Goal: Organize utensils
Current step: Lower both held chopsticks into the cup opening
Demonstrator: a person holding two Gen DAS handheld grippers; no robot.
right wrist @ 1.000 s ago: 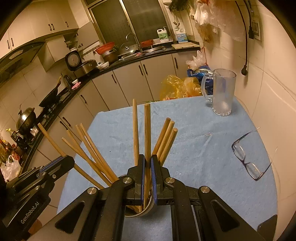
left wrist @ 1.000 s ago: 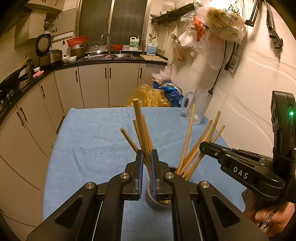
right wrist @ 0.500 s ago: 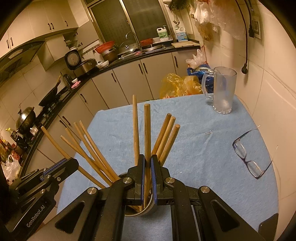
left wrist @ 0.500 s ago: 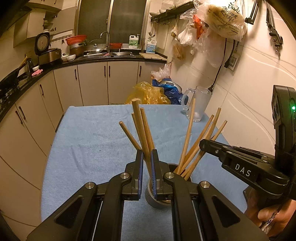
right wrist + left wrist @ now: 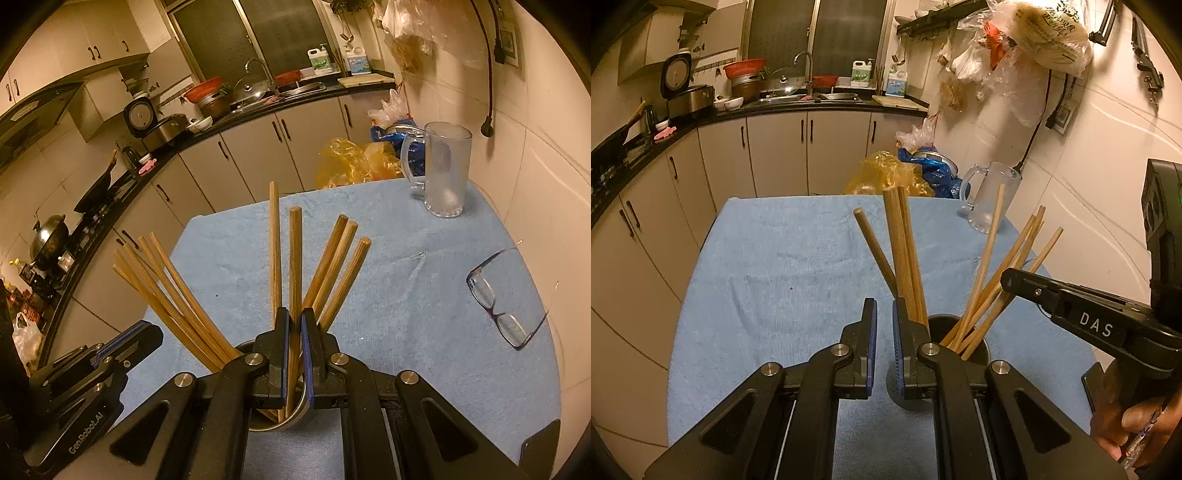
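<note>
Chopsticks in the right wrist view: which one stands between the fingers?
The upright chopstick second from the tallest; the rest lean away left or right inside the holder.

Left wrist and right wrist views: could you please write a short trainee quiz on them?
1. True or false: a chopstick sits between the jaws of the left gripper.
2. Which lies on the cloth? A glasses, B spoon, C plate.
3. Fill in: the chopsticks stand in a ___.
Key: 1 false; 2 A; 3 cup.
</note>
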